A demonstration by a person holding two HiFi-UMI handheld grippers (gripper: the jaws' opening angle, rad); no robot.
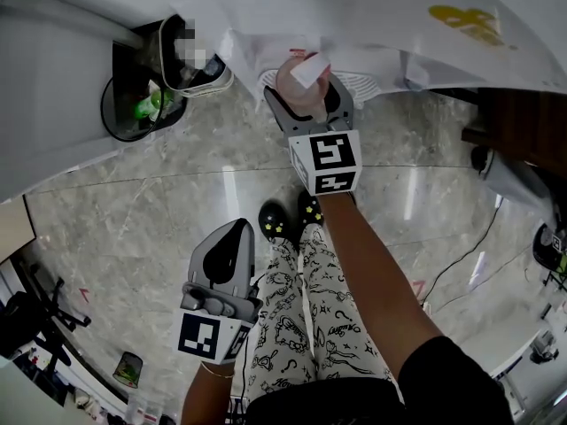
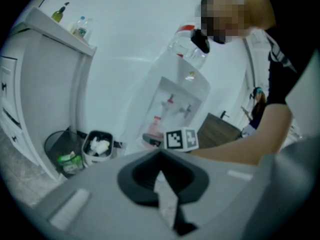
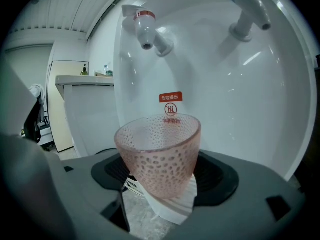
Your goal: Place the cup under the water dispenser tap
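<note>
A pink dimpled cup (image 3: pixel 159 159) sits between the jaws of my right gripper (image 3: pixel 160 186), which is shut on its lower part. The cup is inside the white water dispenser's recess (image 3: pixel 225 99). It hangs below the red tap (image 3: pixel 146 30) and a little to its right, with the blue tap (image 3: pixel 245 4) at the upper right. A white drip grille (image 3: pixel 167 211) lies just under the cup. In the head view, the right gripper (image 1: pixel 308 96) holds the cup (image 1: pixel 299 82) against the dispenser (image 1: pixel 372 16). My left gripper (image 1: pixel 234 234) hangs low by the person's legs, shut and with nothing in it.
A wire waste bin (image 1: pixel 133 104) and a small bin of tissues (image 1: pixel 190 60) stand left of the dispenser beside a white cabinet (image 2: pixel 45 84). To the right is a dark wooden cabinet (image 1: pixel 523 122). A cable (image 1: pixel 469 246) runs across the marble floor.
</note>
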